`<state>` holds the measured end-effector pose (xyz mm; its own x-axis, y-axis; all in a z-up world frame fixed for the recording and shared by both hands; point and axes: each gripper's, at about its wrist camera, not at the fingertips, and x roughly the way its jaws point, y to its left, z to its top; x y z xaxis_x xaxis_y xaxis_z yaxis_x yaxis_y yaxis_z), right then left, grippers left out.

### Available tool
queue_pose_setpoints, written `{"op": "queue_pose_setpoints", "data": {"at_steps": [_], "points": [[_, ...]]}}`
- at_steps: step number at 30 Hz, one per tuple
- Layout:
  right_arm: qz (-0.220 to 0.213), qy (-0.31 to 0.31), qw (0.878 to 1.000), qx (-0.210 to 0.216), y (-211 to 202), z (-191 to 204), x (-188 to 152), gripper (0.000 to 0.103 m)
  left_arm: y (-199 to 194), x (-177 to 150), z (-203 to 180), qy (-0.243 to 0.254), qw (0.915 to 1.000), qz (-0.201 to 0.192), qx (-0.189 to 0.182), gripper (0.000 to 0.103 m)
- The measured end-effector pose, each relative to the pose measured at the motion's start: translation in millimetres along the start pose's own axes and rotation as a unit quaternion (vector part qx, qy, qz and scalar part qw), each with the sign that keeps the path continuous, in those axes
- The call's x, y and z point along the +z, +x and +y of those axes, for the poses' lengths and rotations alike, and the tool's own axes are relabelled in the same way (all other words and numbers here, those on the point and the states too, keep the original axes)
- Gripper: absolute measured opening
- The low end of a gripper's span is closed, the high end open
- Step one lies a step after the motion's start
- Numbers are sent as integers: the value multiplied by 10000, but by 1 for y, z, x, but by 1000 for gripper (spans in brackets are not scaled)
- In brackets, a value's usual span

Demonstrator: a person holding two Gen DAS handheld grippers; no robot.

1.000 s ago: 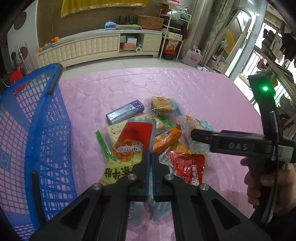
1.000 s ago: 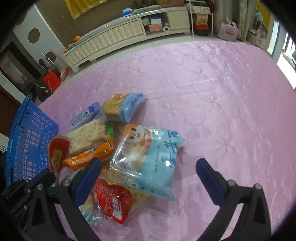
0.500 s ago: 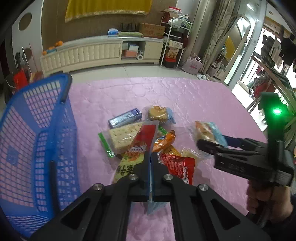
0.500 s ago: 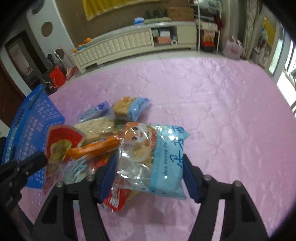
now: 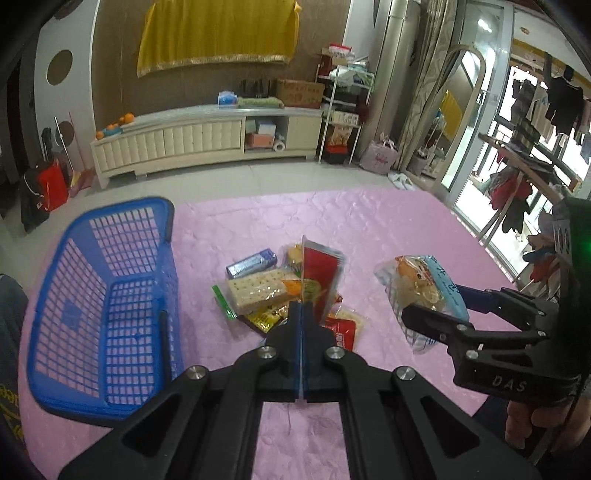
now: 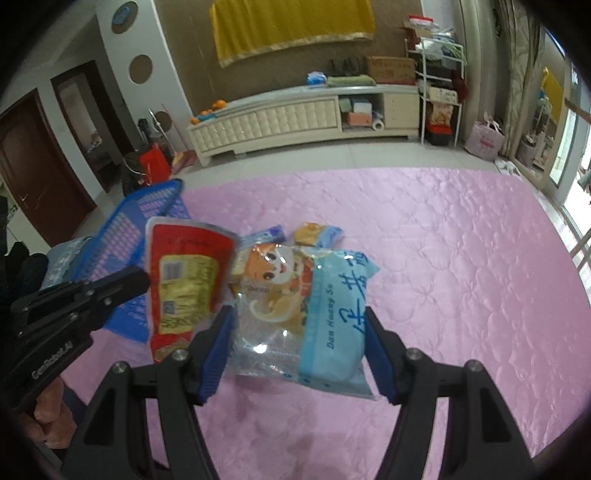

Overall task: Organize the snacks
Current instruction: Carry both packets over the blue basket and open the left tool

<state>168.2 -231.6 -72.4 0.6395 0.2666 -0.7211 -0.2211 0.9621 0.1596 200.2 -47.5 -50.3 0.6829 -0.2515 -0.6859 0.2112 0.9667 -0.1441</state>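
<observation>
I've got the left gripper [image 5: 301, 314] clamped edge-on on the red packet [image 5: 321, 273], the right gripper [image 6: 299, 350] squeezing the blue bun bag [image 6: 314, 310]; both lifted to clear the pile, basket [image 5: 103, 295] lower left.

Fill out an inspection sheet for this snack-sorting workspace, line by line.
Surface: pink quilted tablecloth, flat.
Job's things: blue plastic mesh basket, no snacks seen inside; loose snack packets heaped beside it.
Clutter: nothing seen.
Grippers: left gripper shut on red flat pouch; right gripper shut on clear-and-blue pastry bag, both lifted.
Cables: nothing seen.
Surroundings: cream low cabinet, yellow wall cloth.
</observation>
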Motion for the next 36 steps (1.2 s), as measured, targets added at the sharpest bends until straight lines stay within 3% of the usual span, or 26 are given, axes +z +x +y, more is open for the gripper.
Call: {"op": "queue_pose_setpoints", "data": {"at_steps": [12,23,36], "points": [[-432,-419,9982,71,-42,43,14,71,-69,9,13,24,9985,-534,120,0],[-507,-792,9943,503,-35,100,27,71,-118,14,59,-49,9948,-883,503,0],[-350,-1196,9890,802,-4,157,37,71,-115,10,120,-176,9937,-810,759,0]]}}
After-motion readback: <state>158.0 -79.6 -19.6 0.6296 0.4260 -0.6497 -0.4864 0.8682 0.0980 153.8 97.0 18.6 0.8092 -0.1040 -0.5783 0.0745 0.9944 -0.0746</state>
